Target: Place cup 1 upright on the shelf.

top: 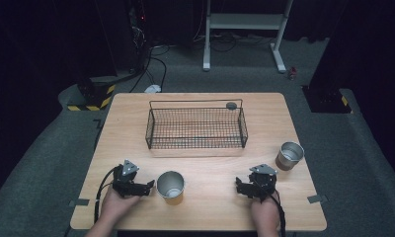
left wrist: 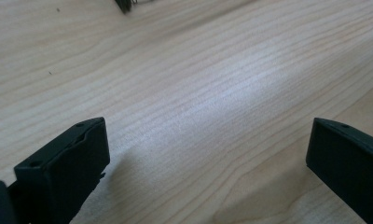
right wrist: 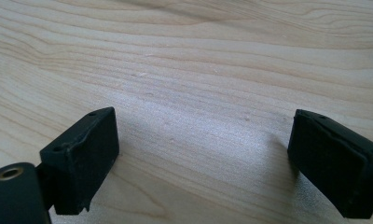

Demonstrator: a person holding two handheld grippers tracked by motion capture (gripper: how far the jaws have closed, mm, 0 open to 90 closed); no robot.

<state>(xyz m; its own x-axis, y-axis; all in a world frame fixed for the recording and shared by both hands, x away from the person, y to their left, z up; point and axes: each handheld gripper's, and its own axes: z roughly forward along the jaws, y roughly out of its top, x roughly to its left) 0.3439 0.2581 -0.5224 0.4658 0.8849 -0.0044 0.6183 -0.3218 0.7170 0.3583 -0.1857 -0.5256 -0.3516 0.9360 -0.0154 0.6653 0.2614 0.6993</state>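
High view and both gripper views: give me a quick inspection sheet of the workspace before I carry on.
Surface: wooden table, bare grain under both claws.
Job's things: near cup upright beside left claw; far cup upright at right edge; wire basket empty.
Clutter: small dark disc behind the basket.
Grippers: left claw open; right claw open, holding nothing.
Cables: black cable from left claw.
Surroundings: white stand, dark floor.

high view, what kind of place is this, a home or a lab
Most likely a lab or recording studio, not a home: black curtains surround a lone wooden table, cables trail over grey carpet, and hazard-striped tape marks a floor fixture.
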